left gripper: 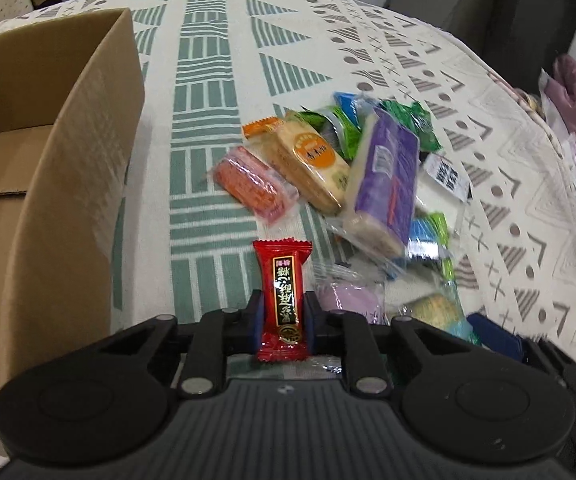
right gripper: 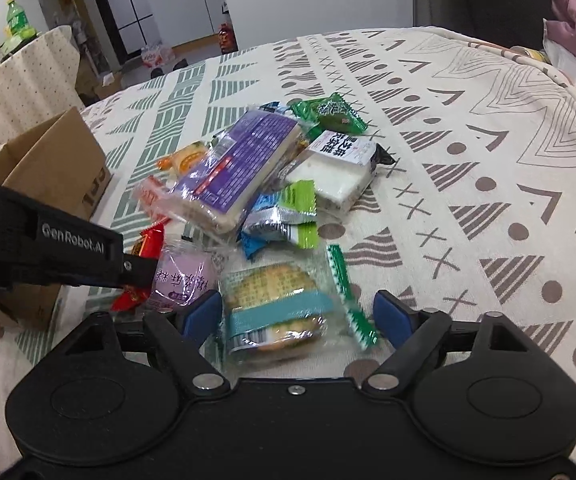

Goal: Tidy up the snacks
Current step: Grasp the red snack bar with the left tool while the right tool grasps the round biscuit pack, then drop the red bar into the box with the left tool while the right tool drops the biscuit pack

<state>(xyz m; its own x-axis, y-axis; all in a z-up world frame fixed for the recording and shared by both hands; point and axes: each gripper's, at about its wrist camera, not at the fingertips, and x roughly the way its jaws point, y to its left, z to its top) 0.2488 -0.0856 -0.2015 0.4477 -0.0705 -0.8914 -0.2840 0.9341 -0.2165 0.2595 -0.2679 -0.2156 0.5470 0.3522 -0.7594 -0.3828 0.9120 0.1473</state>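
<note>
The red candy packet (left gripper: 283,300) is a narrow foil sachet with crimped, serrated ends and a black label panel printed in gold characters down its middle. The left gripper (left gripper: 283,316) is clamped on its lower half, one blue pad (left gripper: 259,316) against each long side. The packet's long axis runs straight ahead along the fingers, and its free end points toward the far edge of the table (left gripper: 208,80). It is held near the table's near edge, between the open cardboard box (left gripper: 68,168) at the left edge and the snack pile (left gripper: 328,168) in the table's middle.

The right gripper (right gripper: 298,316) has its fingers spread wide apart. Between them lies a clear-wrapped round biscuit (right gripper: 274,312) with a teal band and a green serrated seal; contact with the pads cannot be determined. A purple-wrapped cake (right gripper: 184,280) lies just beside the left blue pad (right gripper: 204,312). In the right wrist view the red packet shows only partly behind the left gripper's finger.
</note>
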